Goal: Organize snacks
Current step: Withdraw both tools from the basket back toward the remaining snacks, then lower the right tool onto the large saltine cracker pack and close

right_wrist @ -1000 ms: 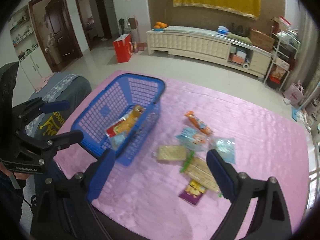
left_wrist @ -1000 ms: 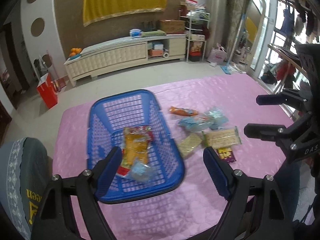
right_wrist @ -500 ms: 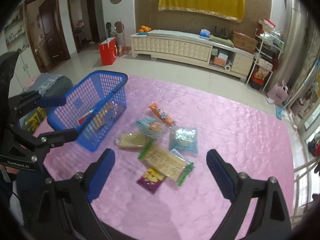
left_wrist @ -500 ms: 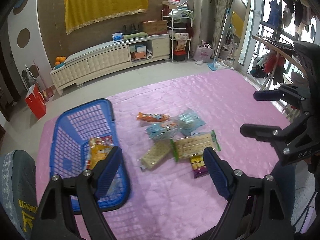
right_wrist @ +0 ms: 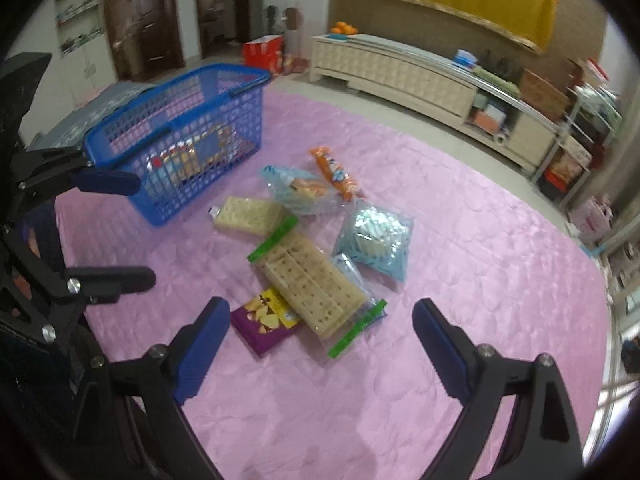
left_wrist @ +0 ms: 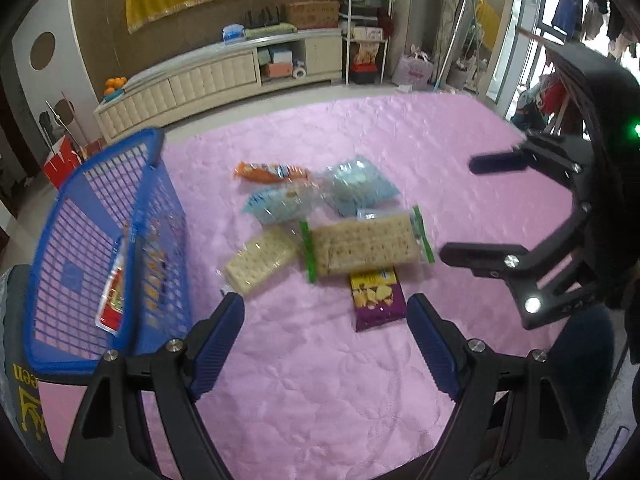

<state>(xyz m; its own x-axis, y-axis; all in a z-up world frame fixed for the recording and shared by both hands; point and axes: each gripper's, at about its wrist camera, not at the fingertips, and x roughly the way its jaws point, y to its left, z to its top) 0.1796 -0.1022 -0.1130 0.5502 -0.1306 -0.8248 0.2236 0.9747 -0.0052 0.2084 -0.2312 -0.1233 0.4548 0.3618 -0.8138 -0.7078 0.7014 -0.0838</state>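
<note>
A blue plastic basket [left_wrist: 104, 240] [right_wrist: 188, 132] sits at the left of the pink mat and holds a few snack packs. Loose snacks lie beside it: a green-edged cracker pack [left_wrist: 366, 244] [right_wrist: 314, 286], a small cracker pack [left_wrist: 262, 260] [right_wrist: 248, 212], a purple chip packet [left_wrist: 376, 296] [right_wrist: 264, 320], two light-blue bags [left_wrist: 360, 190] [right_wrist: 376, 236] and an orange packet [left_wrist: 270, 172] [right_wrist: 334, 172]. My left gripper [left_wrist: 326, 340] is open and empty, above the mat near the purple packet. My right gripper [right_wrist: 320, 346] is open and empty, just short of the purple packet and crackers.
The pink quilted mat [right_wrist: 480, 280] covers the surface. A grey cushion [left_wrist: 16, 380] lies left of the basket. A cream low cabinet [right_wrist: 400, 76] and shelves stand on the far floor.
Both grippers swung from over the basket toward the loose snacks and came lower and closer to them. Both stayed open and empty. The snacks have not moved.
</note>
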